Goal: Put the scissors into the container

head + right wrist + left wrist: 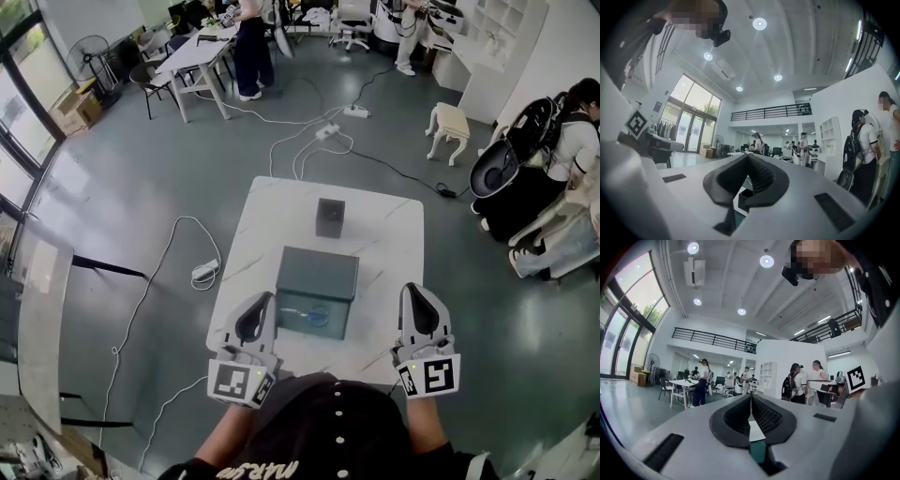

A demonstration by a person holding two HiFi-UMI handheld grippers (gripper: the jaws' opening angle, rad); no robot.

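On table (394,234), scissors (305,315) lie inside grey container (319,270).

The left gripper (265,300) and the right gripper (411,289) are held side by side in front of the body, well apart, at about the same height. Both point forward, away from the person. Each marker cube (240,380) faces the head camera, nearest the torso. The left forearm (225,433) and right forearm (427,427) reach out from under the chest. The left gripper's (751,396) jaws are pressed together with nothing between them. The right gripper's (748,155) jaws are likewise closed and empty.
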